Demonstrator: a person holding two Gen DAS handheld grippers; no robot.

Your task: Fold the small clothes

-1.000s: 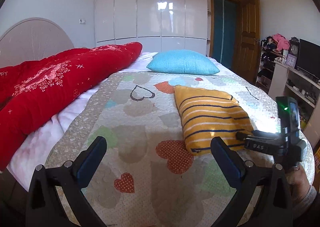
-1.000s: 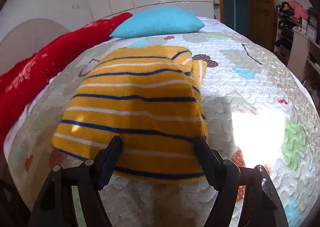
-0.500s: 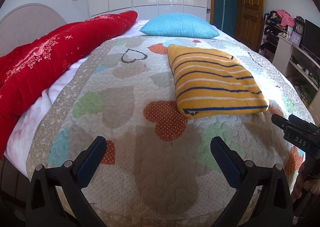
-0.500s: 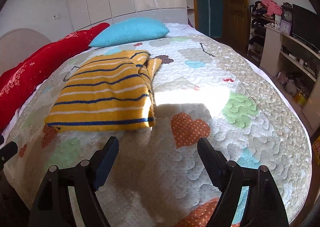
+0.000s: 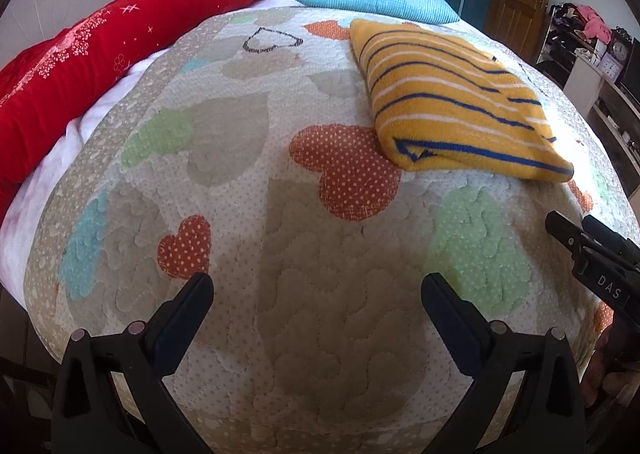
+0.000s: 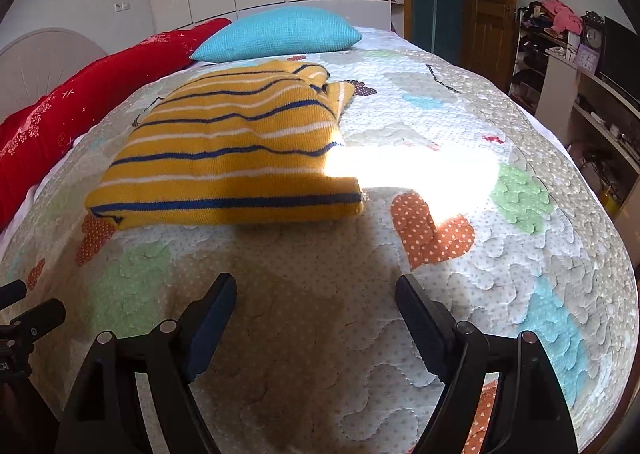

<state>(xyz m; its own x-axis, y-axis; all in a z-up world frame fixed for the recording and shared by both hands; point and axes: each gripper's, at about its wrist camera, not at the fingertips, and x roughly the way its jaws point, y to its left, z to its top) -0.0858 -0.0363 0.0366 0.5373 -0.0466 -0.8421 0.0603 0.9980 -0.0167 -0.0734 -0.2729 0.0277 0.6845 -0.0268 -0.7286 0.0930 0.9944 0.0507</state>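
Note:
A yellow sweater with blue and white stripes (image 5: 452, 102) lies folded into a rectangle on the quilted bed. It also shows in the right wrist view (image 6: 232, 158). My left gripper (image 5: 316, 294) is open and empty above the quilt, well short of the sweater and to its left. My right gripper (image 6: 316, 298) is open and empty, a short way in front of the sweater's near edge. Part of the right gripper's body (image 5: 596, 254) shows at the right edge of the left wrist view.
The bed has a heart-patterned quilt (image 5: 224, 158). A red duvet (image 5: 100, 50) runs along its left side, and a blue pillow (image 6: 280, 32) lies at the head. Shelves with clutter (image 6: 576, 66) and a wooden door (image 6: 488, 2) stand on the right.
Both grippers have drawn back from the sweater towards the foot of the bed. The right gripper, which was at the sweater's near edge, now stands clear of it. The sweater has stayed folded.

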